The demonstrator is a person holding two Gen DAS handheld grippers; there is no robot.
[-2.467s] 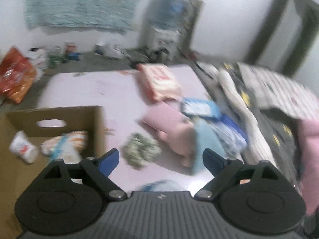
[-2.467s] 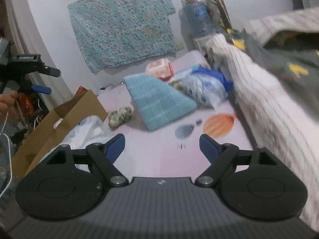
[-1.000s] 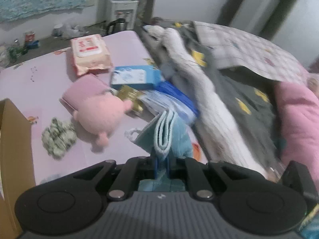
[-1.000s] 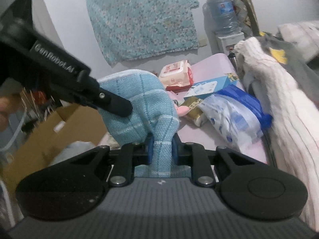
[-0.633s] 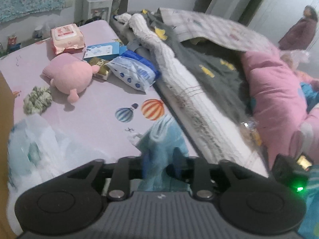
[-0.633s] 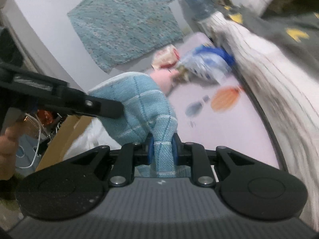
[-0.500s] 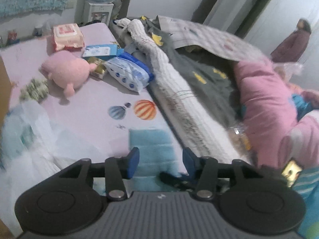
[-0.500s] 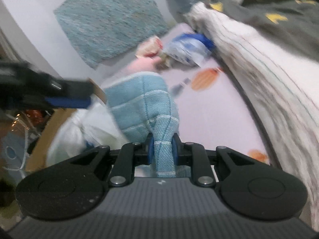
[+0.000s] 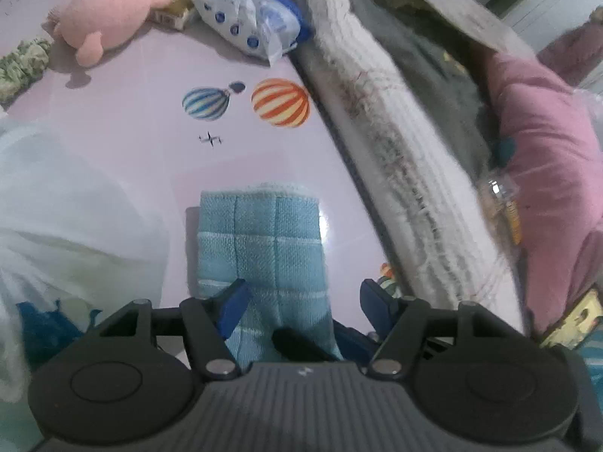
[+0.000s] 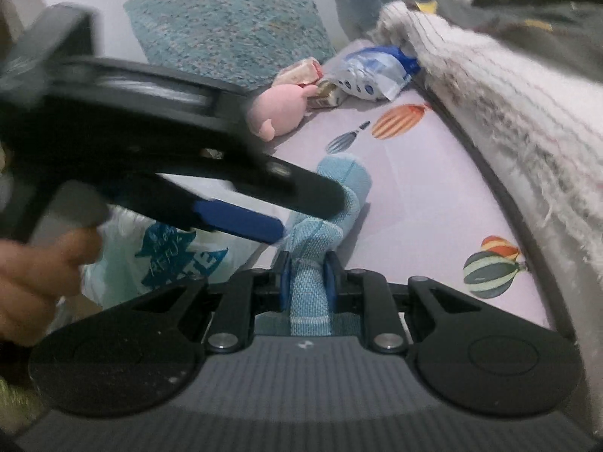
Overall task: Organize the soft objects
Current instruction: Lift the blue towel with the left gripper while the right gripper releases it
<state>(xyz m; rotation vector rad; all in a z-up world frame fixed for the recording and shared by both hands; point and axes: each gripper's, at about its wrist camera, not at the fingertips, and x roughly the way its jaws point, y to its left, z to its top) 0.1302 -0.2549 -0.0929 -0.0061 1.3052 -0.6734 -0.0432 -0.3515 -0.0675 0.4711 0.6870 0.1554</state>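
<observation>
Surface: a pink bed sheet (image 9: 143, 120) printed with balloons; not a table.
Task's thing: a light blue towel (image 9: 260, 241), folded into a narrow strip, lying on the sheet at lower centre of the left wrist view.
Long axis: the strip runs from the bottom of the frame up toward the middle, its far folded edge lying flat on the sheet and its near end running under the tool body.
Left tool (image 9: 297, 303): blue fingers spread wide, holding nothing. The towel's near part lies between them, nearer the left-hand finger of the frame; contact with that finger cannot be told.
Right tool (image 10: 305, 282): closed narrow, pinching the towel's near end, which is bunched into a thick rope between the pads at lower centre of the right wrist view.
Key relation: the towel stretches straight ahead of the right tool, away from it, so both tools sit at the same near end, while the far end is free.
Nearer tool: the right one, since it already grips; the left tool crosses the upper left of the right wrist view, just above the cloth.
Judgement: the towel seems to be mid-fold or being laid flat; the next move likely depends on the right grip.
Other soft things: a pink plush (image 9: 105, 9) at the upper left, well apart from the towel; a white plastic bag (image 9: 56, 218) just beside the towel.
</observation>
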